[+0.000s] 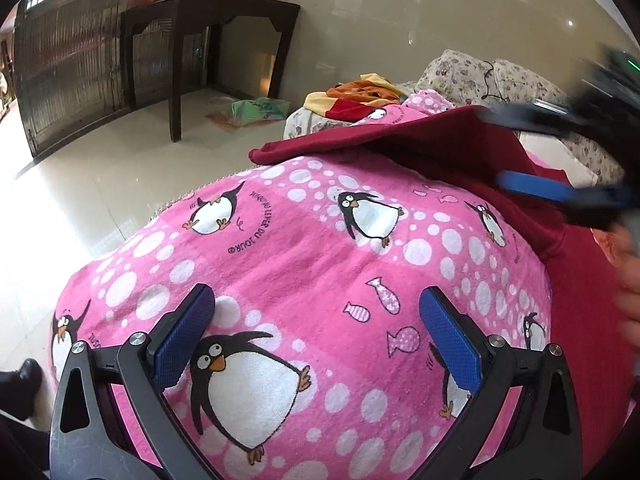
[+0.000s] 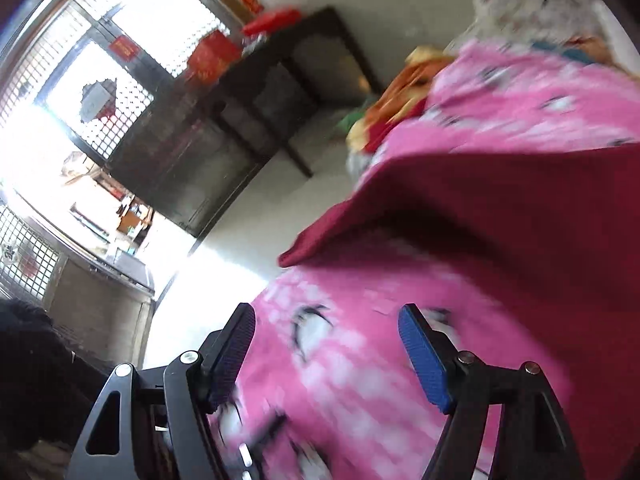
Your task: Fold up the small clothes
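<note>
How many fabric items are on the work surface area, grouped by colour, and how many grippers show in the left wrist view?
Dark red garment: 1
Pink penguin-print blanket: 1
Orange, yellow and red clothes pile: 1 pile, the pieces cannot be told apart
Grippers: 2, the left gripper and the blurred right gripper
Total: 3 fabric items, 2 grippers

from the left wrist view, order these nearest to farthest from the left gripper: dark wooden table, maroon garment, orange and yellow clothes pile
1. maroon garment, right of centre, lying on the pink penguin blanket ahead of the left gripper
2. orange and yellow clothes pile, beyond the garment
3. dark wooden table, far left by the wall
</note>
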